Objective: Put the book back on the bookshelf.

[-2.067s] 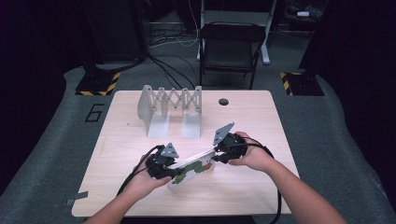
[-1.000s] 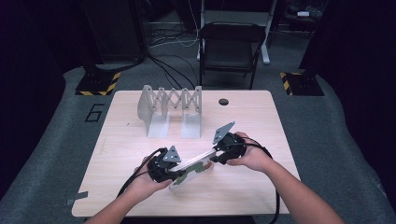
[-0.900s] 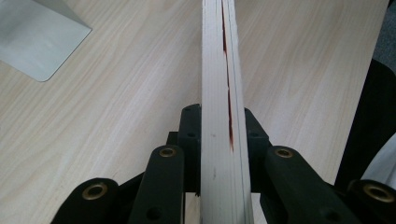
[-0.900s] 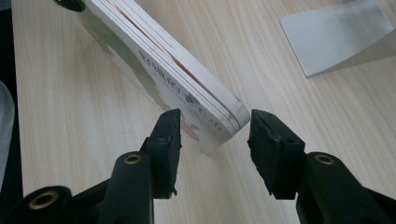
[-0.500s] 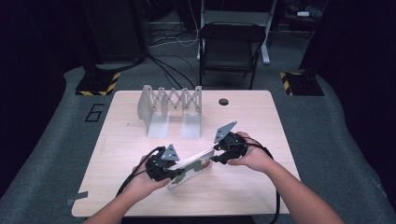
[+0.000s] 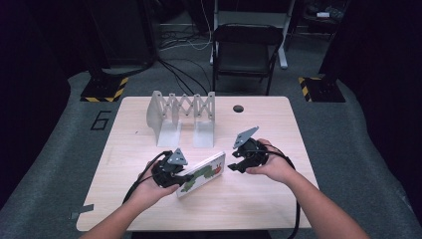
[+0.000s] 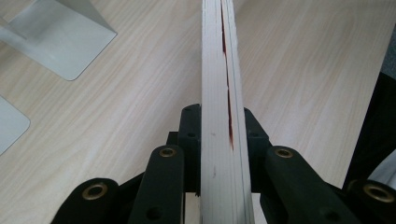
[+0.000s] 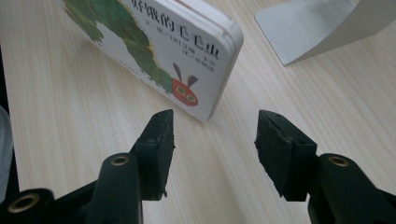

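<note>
A white board book (image 6: pixel 203 173) with a green caterpillar on its cover is tilted, its long lower edge on the table. My left gripper (image 6: pixel 185 178) is shut on its near end; in the left gripper view the page edges (image 7: pixel 219 70) run up between the two jaws of my left gripper (image 7: pixel 219 126). My right gripper (image 6: pixel 233 167) stands just off the book's far corner. Its jaws have just been opening, and in the right gripper view my right gripper (image 8: pixel 215 128) has only bare table between its jaws, with the book (image 8: pixel 154 42) just ahead.
A white folding book rack (image 6: pixel 181 112) stands at the back middle of the wooden table (image 6: pixel 149 209); its flat feet (image 7: pixel 60 42) (image 8: pixel 308 28) lie near the book. A small black disc (image 6: pixel 238 108) sits behind the right hand. A black chair (image 6: pixel 246 50) stands beyond the table.
The right gripper's jaws have parted and come off the book's far corner. The book has turned so its cover shows more. The left gripper keeps its hold.
</note>
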`<action>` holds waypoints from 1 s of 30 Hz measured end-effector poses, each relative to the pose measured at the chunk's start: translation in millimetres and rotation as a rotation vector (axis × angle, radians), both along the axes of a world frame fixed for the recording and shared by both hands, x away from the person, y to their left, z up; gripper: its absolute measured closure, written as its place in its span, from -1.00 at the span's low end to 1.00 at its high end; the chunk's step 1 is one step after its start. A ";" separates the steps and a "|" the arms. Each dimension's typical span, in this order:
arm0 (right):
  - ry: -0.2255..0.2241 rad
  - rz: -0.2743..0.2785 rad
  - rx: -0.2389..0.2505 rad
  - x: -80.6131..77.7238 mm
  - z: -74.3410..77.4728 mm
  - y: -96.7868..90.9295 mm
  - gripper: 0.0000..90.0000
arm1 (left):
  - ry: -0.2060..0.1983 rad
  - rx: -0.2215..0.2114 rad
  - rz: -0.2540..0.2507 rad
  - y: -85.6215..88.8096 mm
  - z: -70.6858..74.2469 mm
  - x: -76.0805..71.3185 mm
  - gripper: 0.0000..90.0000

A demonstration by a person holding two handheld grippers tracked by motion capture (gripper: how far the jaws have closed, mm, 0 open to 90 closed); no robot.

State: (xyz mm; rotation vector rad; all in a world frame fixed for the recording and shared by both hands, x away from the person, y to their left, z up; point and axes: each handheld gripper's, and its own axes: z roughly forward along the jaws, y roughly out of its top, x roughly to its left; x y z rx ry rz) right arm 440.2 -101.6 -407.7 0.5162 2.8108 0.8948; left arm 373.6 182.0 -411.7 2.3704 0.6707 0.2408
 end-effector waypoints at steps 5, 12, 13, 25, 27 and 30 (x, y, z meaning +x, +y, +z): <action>0.020 -0.023 -0.002 -1.0 -0.8 -2.8 -0.01 | -0.006 -0.001 0.023 4.9 2.8 2.7 0.69; 0.030 -0.030 -0.001 -0.4 -0.9 -7.2 -0.02 | -0.010 -0.019 0.056 13.3 10.2 7.0 0.69; 0.040 -0.040 0.002 -1.2 -1.0 -7.3 -0.02 | -0.013 -0.012 0.059 14.9 12.1 7.9 0.69; 0.038 -0.043 0.002 -2.0 -1.5 -9.7 -0.02 | -0.027 -0.018 0.122 33.9 29.1 17.0 0.69; 0.037 -0.041 0.001 -2.0 -1.5 -10.0 -0.02 | -0.025 -0.017 0.126 36.6 31.5 18.6 0.69; 0.030 -0.038 0.001 -0.9 -1.7 -10.6 -0.02 | -0.031 -0.013 0.136 39.8 35.2 19.9 0.69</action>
